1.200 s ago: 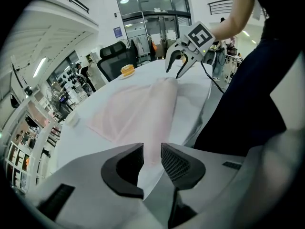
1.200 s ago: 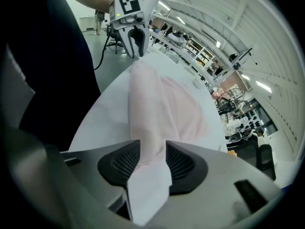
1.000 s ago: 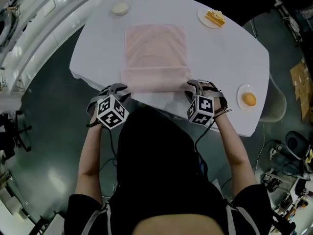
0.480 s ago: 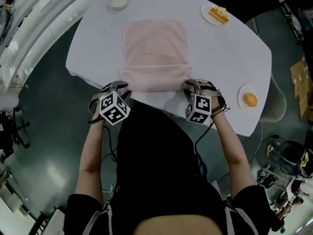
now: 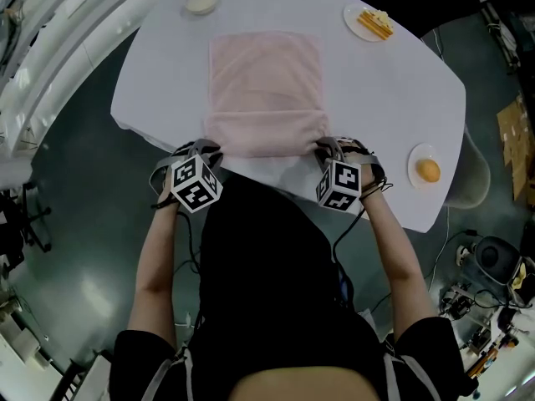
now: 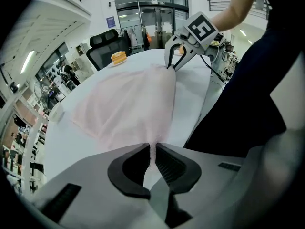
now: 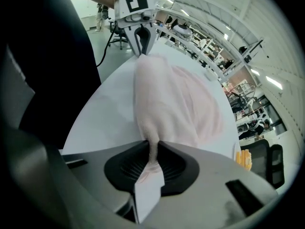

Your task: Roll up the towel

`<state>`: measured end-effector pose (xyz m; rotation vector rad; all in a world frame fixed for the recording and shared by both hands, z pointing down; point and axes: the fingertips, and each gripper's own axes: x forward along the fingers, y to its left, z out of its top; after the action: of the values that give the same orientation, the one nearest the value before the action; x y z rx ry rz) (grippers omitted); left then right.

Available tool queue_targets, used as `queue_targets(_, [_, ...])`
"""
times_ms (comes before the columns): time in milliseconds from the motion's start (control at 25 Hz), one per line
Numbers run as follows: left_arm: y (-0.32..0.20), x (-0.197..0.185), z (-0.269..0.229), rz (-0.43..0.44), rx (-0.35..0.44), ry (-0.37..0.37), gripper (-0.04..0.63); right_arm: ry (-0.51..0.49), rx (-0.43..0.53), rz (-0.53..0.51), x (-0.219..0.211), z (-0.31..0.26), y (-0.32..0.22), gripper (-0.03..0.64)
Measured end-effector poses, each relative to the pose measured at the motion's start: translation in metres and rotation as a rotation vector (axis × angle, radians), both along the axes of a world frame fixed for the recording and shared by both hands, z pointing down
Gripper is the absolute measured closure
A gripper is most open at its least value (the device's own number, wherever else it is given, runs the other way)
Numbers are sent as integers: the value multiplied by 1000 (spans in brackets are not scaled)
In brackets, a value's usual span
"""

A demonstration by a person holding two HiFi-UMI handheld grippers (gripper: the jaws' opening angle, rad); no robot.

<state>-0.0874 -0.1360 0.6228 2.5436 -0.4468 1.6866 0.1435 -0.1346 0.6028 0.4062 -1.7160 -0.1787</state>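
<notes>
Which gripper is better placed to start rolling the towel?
Neither alone: left gripper and right gripper have both just closed on near corners of the towel, so roll with both together.

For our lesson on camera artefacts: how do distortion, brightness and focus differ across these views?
Head view: dim, mildly bowed, towel sharp. Left gripper view: bright, strong fisheye, black corners, towel washed out. Right gripper view: the same, ceiling lights glaring.

Soft matt pink cloth towel point(image 5: 266, 90), smooth white tablecloth point(image 5: 393, 107)

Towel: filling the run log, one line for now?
left gripper: just closed on towel corner | right gripper: same, other corner | near edge folded
</notes>
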Motion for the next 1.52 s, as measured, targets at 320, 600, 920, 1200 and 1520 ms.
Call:
queue_targets(320, [3, -2, -19, -17, 62, 3, 565, -30, 40, -5, 1, -16, 5, 566])
queue_targets(600, [21, 0, -41, -20, 120, -4, 565, -39, 91, -23, 3, -36, 22, 566])
queue_targets(920, [63, 4, -51, -32, 154, -13, 565, -54, 122, -45, 8, -44, 58, 566])
queue_targets(1200, [107, 8, -48, -53, 160, -17, 565, -70, 114, -64, 11, -39, 100, 566])
queue_targets(1520, [140, 9, -43, -83, 164, -13, 565, -71, 111, -96, 12, -36, 130, 566])
